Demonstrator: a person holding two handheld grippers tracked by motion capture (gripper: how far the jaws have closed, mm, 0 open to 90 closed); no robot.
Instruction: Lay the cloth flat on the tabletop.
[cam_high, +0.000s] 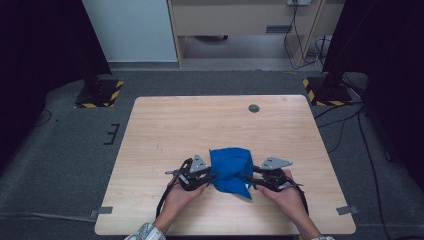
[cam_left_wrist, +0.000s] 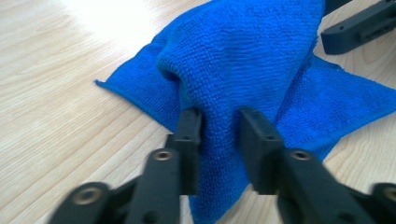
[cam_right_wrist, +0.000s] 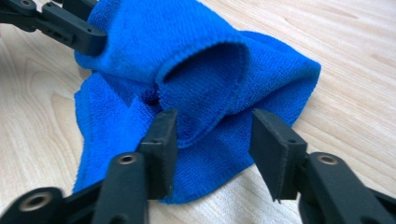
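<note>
Bunching between both hand-held grippers — left (cam_high: 212, 176), right (cam_high: 250, 179) — blue cloth (cam_high: 231, 169).

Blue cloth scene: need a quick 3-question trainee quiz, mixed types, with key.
1. True or false: the blue cloth lies flat and fully spread on the wooden table.
2. Multiple choice: in the high view, where does the cloth sit? A) between the left tool and the right tool B) at the far edge by the round grommet C) hanging off the table
3. In the left gripper view, what stands between that tool's jaws?

Key: 1. False, it is bunched up into raised folds. 2. A. 3. A raised fold of the cloth, with both jaws against it.
</note>
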